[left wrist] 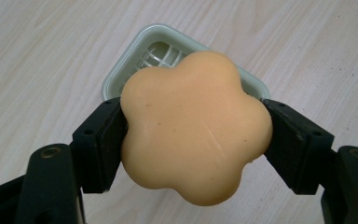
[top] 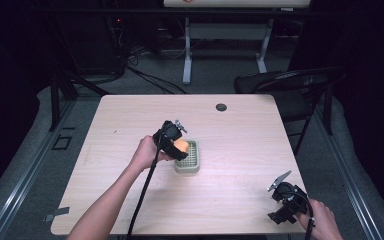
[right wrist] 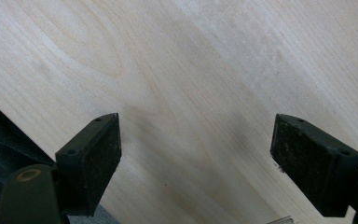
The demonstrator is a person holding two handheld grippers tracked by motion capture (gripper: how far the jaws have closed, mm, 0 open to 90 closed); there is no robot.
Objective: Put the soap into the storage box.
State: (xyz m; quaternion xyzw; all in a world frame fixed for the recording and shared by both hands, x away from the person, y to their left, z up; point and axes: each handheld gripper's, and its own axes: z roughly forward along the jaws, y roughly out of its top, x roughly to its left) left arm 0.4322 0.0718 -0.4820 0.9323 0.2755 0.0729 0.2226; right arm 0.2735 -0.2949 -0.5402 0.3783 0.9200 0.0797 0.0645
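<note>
A flower-shaped orange soap (left wrist: 196, 128) is clamped between the two black pads of my left gripper (left wrist: 196, 140), which is shut on it. Under and behind the soap lies a pale green soap dish (left wrist: 161, 51) with a slotted floor. In the high view the left gripper (top: 176, 145) holds the soap (top: 181, 145) over the left part of the dish (top: 190, 162) at the table's middle. My right gripper (right wrist: 196, 161) stands open above bare wood, nothing between its pads. It rests near the table's front right corner (top: 286, 202).
The light wood table (top: 240, 140) has a small dark round cap (top: 221, 107) near its far edge. A black chair (top: 290, 85) stands beyond the right far corner. A cable (top: 145, 195) trails from the left gripper toward the front edge.
</note>
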